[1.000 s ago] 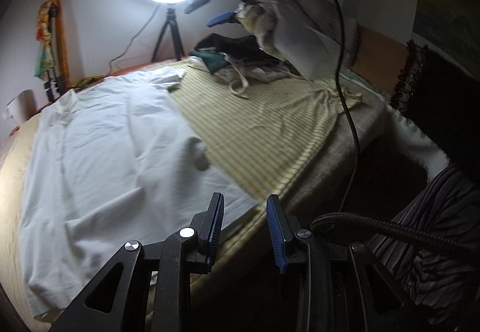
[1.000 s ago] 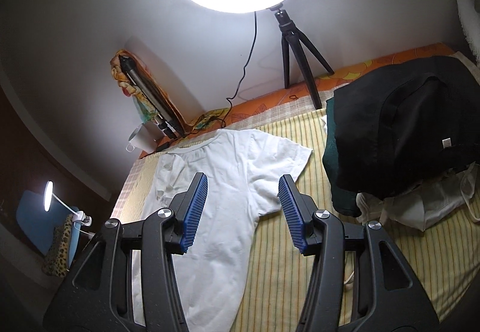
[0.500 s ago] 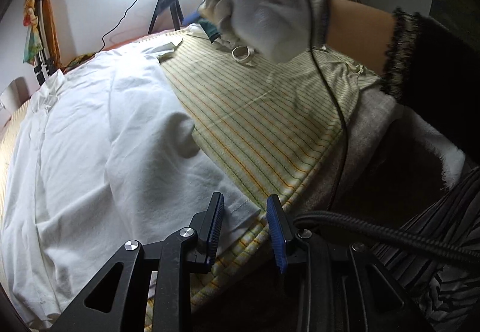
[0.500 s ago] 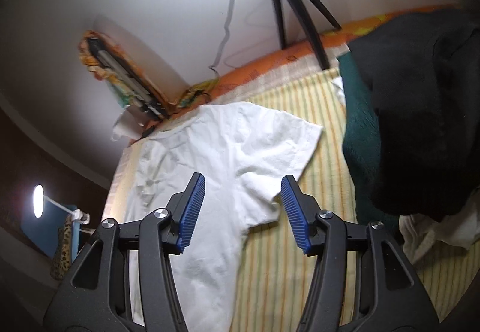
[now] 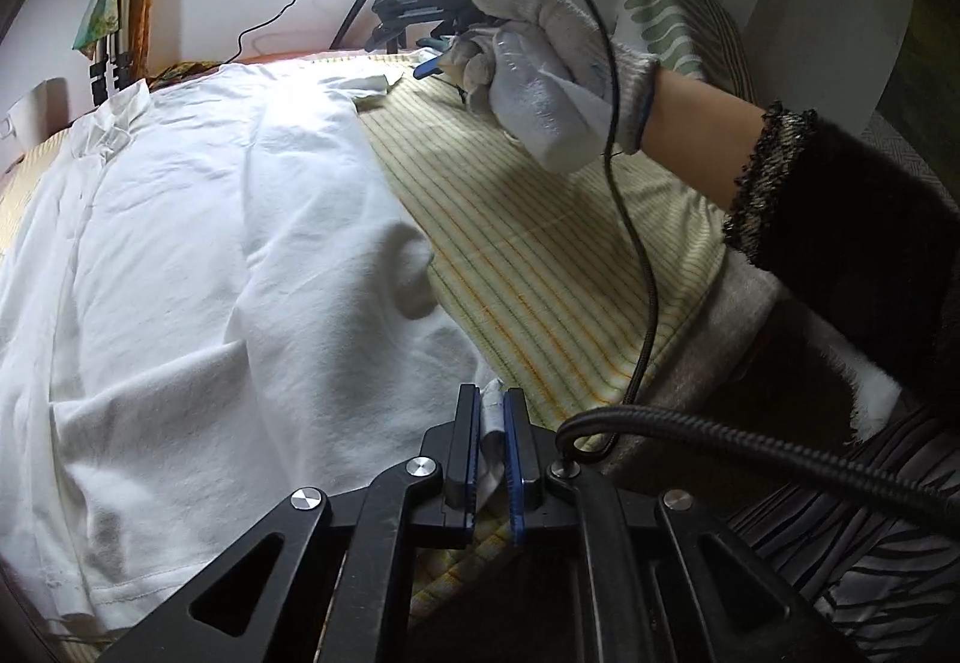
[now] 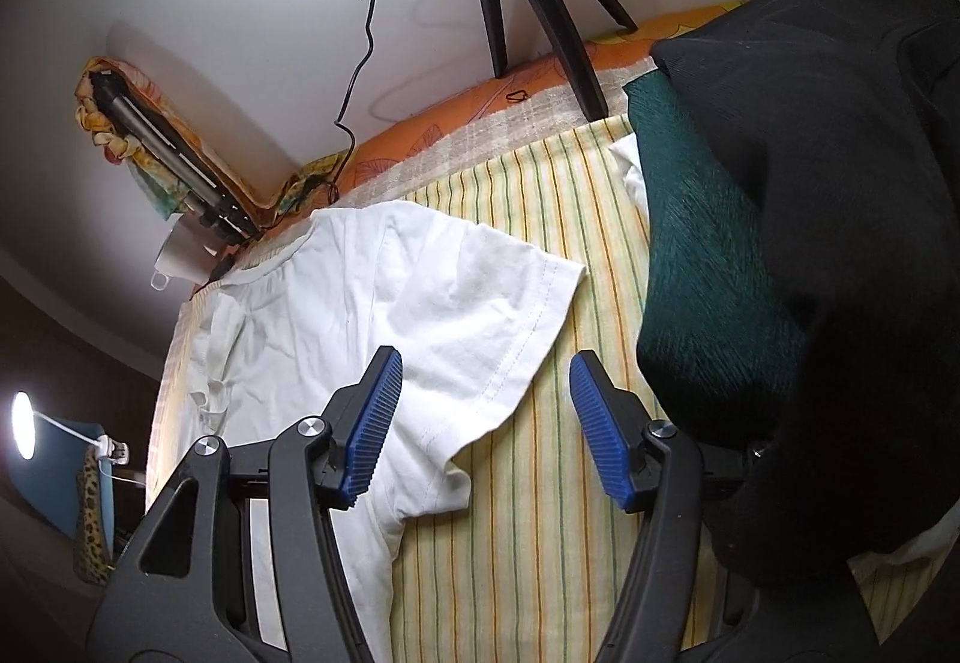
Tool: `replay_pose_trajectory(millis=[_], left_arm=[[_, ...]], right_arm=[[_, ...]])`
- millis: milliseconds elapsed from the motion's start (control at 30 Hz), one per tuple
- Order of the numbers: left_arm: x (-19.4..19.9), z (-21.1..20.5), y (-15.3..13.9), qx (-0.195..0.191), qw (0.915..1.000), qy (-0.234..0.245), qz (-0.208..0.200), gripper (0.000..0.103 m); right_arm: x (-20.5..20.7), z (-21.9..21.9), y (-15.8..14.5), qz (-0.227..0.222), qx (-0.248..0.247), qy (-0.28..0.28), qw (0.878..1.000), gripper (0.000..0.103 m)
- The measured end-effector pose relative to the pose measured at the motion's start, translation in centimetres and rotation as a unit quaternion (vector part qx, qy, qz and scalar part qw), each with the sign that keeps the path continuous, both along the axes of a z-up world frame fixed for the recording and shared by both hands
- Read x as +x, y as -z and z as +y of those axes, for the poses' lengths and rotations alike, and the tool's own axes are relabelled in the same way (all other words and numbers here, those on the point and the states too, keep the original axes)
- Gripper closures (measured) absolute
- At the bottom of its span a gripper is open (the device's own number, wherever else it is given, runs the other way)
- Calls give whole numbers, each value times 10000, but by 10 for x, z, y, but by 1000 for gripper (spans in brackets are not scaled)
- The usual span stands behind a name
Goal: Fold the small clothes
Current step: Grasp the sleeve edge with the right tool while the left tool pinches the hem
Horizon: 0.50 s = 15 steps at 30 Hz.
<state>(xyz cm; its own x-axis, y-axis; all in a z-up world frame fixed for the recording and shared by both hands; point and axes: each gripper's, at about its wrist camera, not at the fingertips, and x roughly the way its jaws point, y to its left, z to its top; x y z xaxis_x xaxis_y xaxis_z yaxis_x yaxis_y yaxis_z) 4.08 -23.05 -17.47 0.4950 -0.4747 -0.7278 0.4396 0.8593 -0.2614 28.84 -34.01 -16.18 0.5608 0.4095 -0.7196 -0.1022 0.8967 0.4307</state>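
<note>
A white T-shirt [image 5: 210, 255] lies spread flat on a yellow striped sheet [image 5: 540, 243]. My left gripper [image 5: 492, 411] is shut on the shirt's near bottom corner at the hem. In the right wrist view the same T-shirt [image 6: 372, 303] shows its collar and right sleeve [image 6: 504, 321]. My right gripper [image 6: 480, 393] is open just above that sleeve's edge, holding nothing. The gloved hand holding the right gripper [image 5: 432, 57] shows in the left wrist view at the far side of the shirt.
A pile of black and dark green clothes [image 6: 780, 243] lies right of the sleeve. A ring light on a tripod [image 6: 528, 3] stands at the wall. A white cup [image 6: 180, 255] and a folded tripod [image 6: 174, 153] sit at the far left corner.
My left gripper has moved forward and shut on the shirt's bottom corner. My right gripper has dropped lower toward the sleeve and stays open.
</note>
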Motion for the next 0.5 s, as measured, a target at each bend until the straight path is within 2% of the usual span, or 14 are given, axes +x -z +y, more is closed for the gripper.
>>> replay_pose_trajectory(millis=[300,500], left_arm=[[4,2,-8,-297,9995,-11,97,98],[8,2,-8,-598,9979,46,261,99]], right_arm=[[26,2,6,-24,98,300,9995,41],[40,17,13,-23,-350,508,9981,41]])
